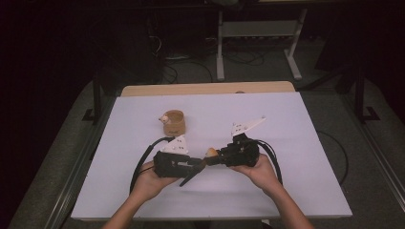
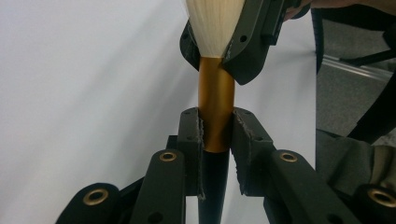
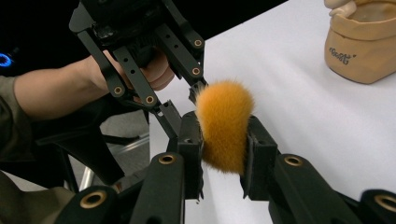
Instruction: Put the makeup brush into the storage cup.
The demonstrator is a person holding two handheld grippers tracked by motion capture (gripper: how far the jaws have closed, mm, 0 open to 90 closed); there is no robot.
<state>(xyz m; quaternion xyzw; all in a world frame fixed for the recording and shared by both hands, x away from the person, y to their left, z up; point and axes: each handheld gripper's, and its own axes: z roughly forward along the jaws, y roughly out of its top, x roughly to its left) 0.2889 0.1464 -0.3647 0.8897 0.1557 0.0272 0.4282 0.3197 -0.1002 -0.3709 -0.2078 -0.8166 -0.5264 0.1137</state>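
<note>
A makeup brush spans the two grippers above the white table. Its gold ferrule [image 2: 215, 102] is clamped between the pads of my left gripper [image 2: 215, 128], and the black handle [image 2: 213, 186] runs back under the jaws. The fluffy orange-tipped brush head [image 3: 224, 126] is squeezed between the pads of my right gripper [image 3: 224, 144]. In the high view the brush head [image 1: 210, 152] sits where my left gripper [image 1: 203, 161] and my right gripper [image 1: 213, 156] meet tip to tip near the table's middle front. The left gripper [image 3: 196, 88] faces the right one closely.
A tan cup [image 1: 173, 122] with a small pale figure on its rim stands behind the left hand, also the tan cup [image 3: 362, 42] at upper right. The white table cover [image 1: 286, 143] ends at a wooden strip [image 1: 205, 88] at the far side.
</note>
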